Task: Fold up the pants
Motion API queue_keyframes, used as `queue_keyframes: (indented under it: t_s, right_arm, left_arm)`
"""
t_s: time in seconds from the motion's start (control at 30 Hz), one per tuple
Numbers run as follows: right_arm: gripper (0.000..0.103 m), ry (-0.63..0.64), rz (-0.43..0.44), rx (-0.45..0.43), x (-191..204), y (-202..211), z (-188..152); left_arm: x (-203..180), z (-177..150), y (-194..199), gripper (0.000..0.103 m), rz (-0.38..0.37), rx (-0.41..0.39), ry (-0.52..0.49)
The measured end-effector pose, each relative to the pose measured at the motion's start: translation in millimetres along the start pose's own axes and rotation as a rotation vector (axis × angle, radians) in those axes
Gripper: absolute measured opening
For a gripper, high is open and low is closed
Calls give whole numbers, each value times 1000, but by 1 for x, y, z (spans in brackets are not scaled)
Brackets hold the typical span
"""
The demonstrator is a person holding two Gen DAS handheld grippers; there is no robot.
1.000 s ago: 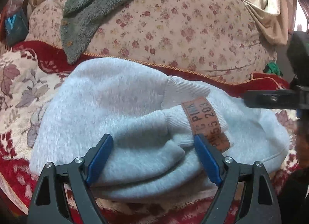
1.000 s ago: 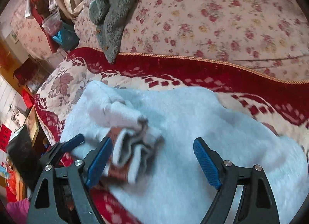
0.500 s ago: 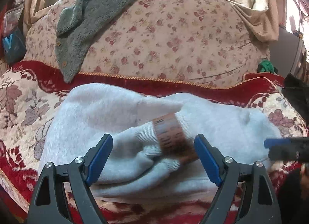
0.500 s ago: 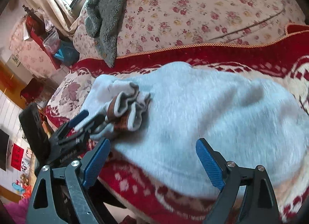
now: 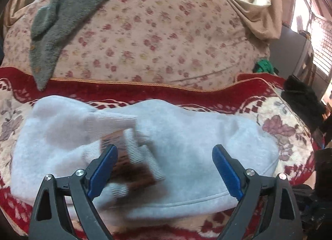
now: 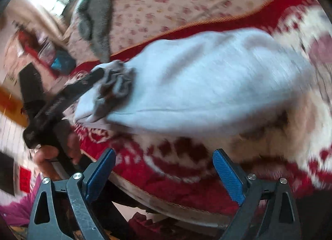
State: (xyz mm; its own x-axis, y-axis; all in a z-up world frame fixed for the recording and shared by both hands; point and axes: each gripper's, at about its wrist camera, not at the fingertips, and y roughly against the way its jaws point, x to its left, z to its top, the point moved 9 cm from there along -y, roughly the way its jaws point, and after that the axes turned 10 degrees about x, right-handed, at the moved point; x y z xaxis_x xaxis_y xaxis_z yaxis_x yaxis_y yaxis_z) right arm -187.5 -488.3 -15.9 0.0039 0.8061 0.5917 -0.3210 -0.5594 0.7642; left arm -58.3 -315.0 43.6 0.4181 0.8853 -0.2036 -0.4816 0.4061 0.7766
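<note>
The left tool (image 5: 164,165) is spread over the cuffs (image 5: 132,146), which lie loose on the folded pants (image 5: 197,136). The right tool (image 6: 164,169), also spread, hangs off the sofa (image 6: 300,12) edge, pants beyond it. Unpinned, the cuffs could slide and undo the fold.

Pants (image 5: 186,136) pale grey, ribbed cuffs lighter, brown label (image 5: 132,169) with dark print. Left claw (image 5: 165,169) black frame, blue pads; right claw (image 6: 164,173) same black and blue. Bed cover (image 5: 290,128) red and cream, leaf and flower pattern. Cushion (image 5: 155,32) pinkish-beige, small red florals. Fleece (image 5: 62,16) dark grey. Curtain (image 5: 257,10) tan.
</note>
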Motion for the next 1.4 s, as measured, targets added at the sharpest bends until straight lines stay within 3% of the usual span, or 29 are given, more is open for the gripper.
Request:
queue_keyframes:
  t_s: [0.27,0.4,0.47,0.6,0.77,0.97,1.1,1.17,1.23,1.4]
  right_arm:
    - [101,-277,72,-96,-60,-10,23]
    - [102,-343,138,-148,-72,-13,38]
    - [101,-315,139,-185,-71,-8,47]
    - [87,-323,128,-196,-78,-11,48]
    - [88,-308,150,-212,-79,-14,47]
    - [95,-329,251,-222,-82,-14,49]
    - [96,-300,233,-216,-78,-13,50]
    - [93,-258,190,-215,-74,-13,51]
    - [72,-192,140,-221,-68,-11,53]
    - [64,-130,90,-225,-63,-12,56]
  left_arm:
    - [-14,9,-14,92,-32,36,1]
    - [-17,17,-25,92,-33,58,-17]
    - [-20,24,-31,92,-46,73,-20]
    - [-31,39,-47,93,-98,115,-26]
    - [-67,58,-79,95,-135,185,-157]
    - [-111,63,-117,95,-168,283,-362]
    - [-128,59,-139,95,-175,329,-445]
    - [-133,58,-150,95,-208,359,-444]
    - [-137,55,-164,95,-238,410,-439]
    - [-151,53,-192,95,-248,480,-476]
